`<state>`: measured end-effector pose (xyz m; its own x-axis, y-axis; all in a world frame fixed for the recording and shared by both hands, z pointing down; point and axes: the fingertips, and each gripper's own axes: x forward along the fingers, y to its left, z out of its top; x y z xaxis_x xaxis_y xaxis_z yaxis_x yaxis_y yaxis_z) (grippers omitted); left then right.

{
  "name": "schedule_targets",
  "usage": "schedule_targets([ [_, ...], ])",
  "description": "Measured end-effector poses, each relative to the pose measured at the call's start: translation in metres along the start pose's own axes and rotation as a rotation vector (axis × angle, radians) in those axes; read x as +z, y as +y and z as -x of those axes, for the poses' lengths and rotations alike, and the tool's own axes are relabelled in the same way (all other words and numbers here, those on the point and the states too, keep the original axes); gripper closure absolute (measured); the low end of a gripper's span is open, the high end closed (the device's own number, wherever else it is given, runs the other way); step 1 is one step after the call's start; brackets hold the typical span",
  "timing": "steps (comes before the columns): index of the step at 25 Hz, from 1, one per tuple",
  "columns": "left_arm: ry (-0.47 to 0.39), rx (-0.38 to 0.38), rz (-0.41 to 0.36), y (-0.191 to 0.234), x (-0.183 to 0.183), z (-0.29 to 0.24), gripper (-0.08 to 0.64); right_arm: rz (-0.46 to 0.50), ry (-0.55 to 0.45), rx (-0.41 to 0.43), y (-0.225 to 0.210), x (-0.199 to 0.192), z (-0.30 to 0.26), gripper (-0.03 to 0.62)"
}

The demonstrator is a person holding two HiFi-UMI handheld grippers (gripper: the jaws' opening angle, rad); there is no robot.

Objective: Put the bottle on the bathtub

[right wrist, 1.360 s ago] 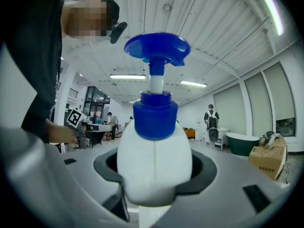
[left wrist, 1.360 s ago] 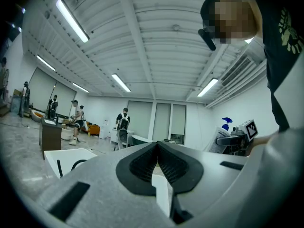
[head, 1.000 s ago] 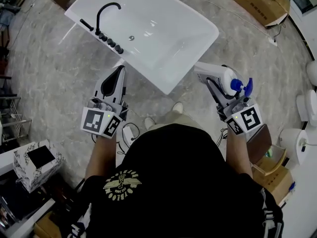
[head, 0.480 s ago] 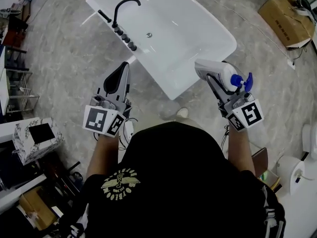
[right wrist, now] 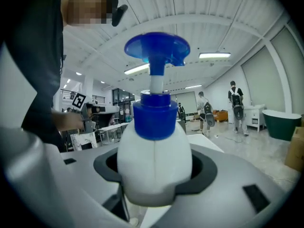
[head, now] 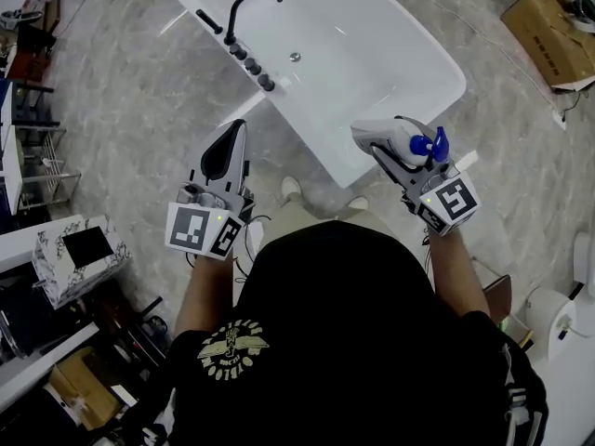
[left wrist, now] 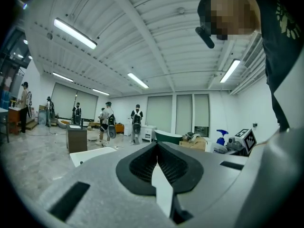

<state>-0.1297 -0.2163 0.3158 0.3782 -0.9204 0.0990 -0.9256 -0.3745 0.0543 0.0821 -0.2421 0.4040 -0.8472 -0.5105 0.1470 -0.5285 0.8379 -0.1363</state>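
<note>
Carry step: R gripper [head: 390,162] clamped on white plastic pump bottle w/ blue top [head: 403,137], near glossy white bathtub's rim [head: 299,135]; L gripper [head: 228,149] closed, empty; next prob. reach fwd, set it upright.

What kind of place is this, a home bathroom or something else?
Probably a large test hall or showroom, not a home: the white bathtub stands alone on open stone-look floor, cardboard boxes sit around it, and several people stand under ceiling strip lights.
</note>
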Motion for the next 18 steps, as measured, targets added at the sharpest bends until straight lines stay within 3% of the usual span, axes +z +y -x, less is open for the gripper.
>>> schedule_targets([
  [5, 0.009, -0.058, 0.009, 0.049, 0.000, -0.012, 0.552, -0.039, 0.109, -0.096, 0.002, -0.054, -0.043, 0.328],
  [8, 0.013, -0.107, 0.025, 0.074, -0.005, -0.022, 0.552, -0.056, 0.175, -0.104, 0.014, -0.090, -0.068, 0.328],
  [13, 0.015, -0.181, 0.047, 0.095, -0.014, -0.034, 0.552, -0.074, 0.249, -0.159, 0.023, -0.143, -0.098, 0.328],
  [16, 0.031, -0.226, 0.031, 0.104, -0.017, -0.037, 0.552, -0.100, 0.265, -0.193, 0.019, -0.182, -0.112, 0.328],
  [18, 0.037, -0.244, 0.011, 0.111, -0.014, -0.034, 0.552, -0.098, 0.327, -0.222, 0.015, -0.220, -0.120, 0.328],
])
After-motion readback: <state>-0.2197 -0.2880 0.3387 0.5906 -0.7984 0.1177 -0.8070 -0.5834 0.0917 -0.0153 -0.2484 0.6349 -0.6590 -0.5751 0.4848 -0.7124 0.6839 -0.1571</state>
